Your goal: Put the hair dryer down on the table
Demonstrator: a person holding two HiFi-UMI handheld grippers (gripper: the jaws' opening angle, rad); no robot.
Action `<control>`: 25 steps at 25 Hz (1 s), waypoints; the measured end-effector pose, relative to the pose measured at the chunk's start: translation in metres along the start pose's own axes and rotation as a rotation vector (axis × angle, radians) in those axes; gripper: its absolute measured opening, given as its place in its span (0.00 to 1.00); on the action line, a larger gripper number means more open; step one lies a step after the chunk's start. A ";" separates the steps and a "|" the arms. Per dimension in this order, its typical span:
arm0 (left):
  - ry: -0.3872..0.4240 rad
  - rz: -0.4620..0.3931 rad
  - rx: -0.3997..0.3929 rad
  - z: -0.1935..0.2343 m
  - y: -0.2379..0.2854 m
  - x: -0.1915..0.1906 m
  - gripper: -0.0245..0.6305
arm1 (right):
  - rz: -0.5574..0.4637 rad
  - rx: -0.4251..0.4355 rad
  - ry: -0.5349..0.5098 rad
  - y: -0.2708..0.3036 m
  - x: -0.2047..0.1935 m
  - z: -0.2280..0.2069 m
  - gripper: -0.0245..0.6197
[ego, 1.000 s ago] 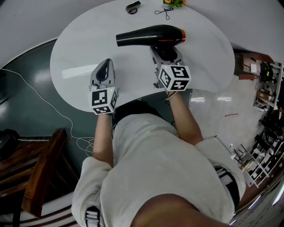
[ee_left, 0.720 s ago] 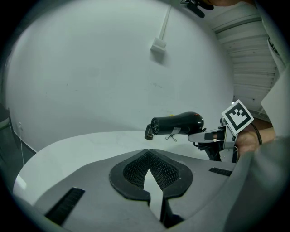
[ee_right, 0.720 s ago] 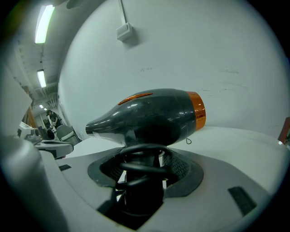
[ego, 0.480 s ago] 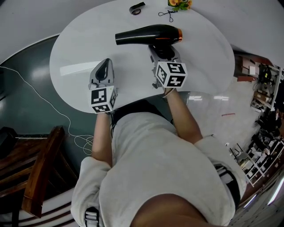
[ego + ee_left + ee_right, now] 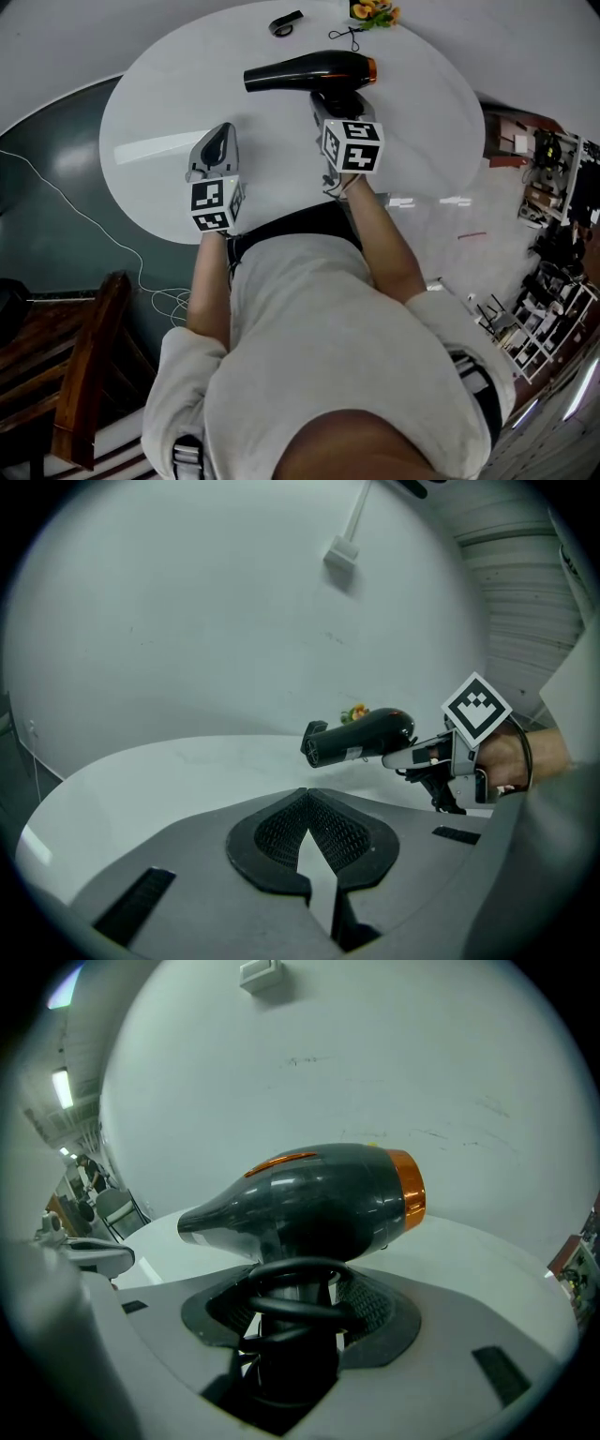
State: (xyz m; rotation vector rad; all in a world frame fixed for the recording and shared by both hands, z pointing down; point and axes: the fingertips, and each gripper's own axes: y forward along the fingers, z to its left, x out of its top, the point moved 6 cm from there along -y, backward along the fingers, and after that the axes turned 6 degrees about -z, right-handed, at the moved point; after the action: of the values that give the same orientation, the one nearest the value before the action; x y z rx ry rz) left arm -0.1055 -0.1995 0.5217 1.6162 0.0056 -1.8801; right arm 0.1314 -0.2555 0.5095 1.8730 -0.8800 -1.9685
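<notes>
A black hair dryer with an orange rear ring lies level over the far half of the white round table, nozzle to the left. My right gripper is shut on its handle from below. In the right gripper view the handle with the black cord coiled round it sits between the jaws. The dryer appears held just above the tabletop. My left gripper hovers over the table's near left, shut and empty, its pads meeting at the tip.
At the table's far edge lie a small black object, a thin wire item and something yellow-orange. A wooden chair and a white cable are on the floor at left. Cluttered shelves stand at right.
The right gripper has carried the hair dryer a little farther over the table and lower, tilting down. The left gripper has drifted slightly forward and down too.
</notes>
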 end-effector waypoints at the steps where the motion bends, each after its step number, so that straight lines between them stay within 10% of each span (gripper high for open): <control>1: 0.000 0.005 -0.004 0.000 0.001 -0.001 0.06 | 0.011 -0.004 -0.004 0.002 0.000 -0.001 0.41; 25: -0.094 0.026 0.067 -0.011 0.008 -0.012 0.06 | 0.184 -0.004 0.051 0.035 -0.018 -0.005 0.41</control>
State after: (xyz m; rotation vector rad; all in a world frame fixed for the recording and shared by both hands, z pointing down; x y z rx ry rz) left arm -0.0914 -0.1959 0.5327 1.5625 -0.1191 -1.9536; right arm 0.1312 -0.2728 0.5448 1.7634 -0.9945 -1.8045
